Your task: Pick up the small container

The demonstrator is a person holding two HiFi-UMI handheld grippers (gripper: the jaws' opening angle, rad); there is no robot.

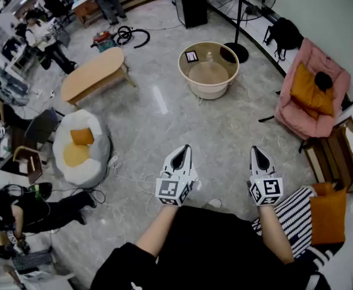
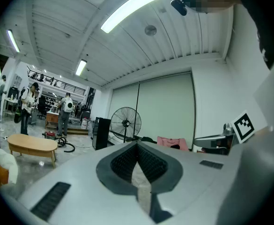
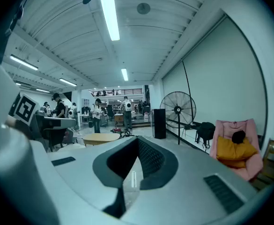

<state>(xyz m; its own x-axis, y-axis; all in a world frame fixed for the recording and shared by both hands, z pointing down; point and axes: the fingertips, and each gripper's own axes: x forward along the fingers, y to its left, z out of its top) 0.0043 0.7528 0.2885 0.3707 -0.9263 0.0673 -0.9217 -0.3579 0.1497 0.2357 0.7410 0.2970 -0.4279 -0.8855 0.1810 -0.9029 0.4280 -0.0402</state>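
A round cream table (image 1: 193,79) stands some way ahead on the grey floor. On its top sit a small clear container (image 1: 210,57) and a small dark framed item (image 1: 191,56). My left gripper (image 1: 184,148) and right gripper (image 1: 257,150) are held side by side low in front of the person, both pointing toward that table and far short of it. Each has its jaws closed tip to tip with nothing between them. The left gripper (image 2: 137,145) view and the right gripper (image 3: 137,139) view look out across the room, and the container does not show in either.
An oval wooden table (image 1: 95,71) and a white beanbag (image 1: 79,147) lie to the left. A pink armchair (image 1: 312,92) with an orange cushion is at the right, a standing fan (image 1: 239,17) behind the round table. Several people are at the left edge.
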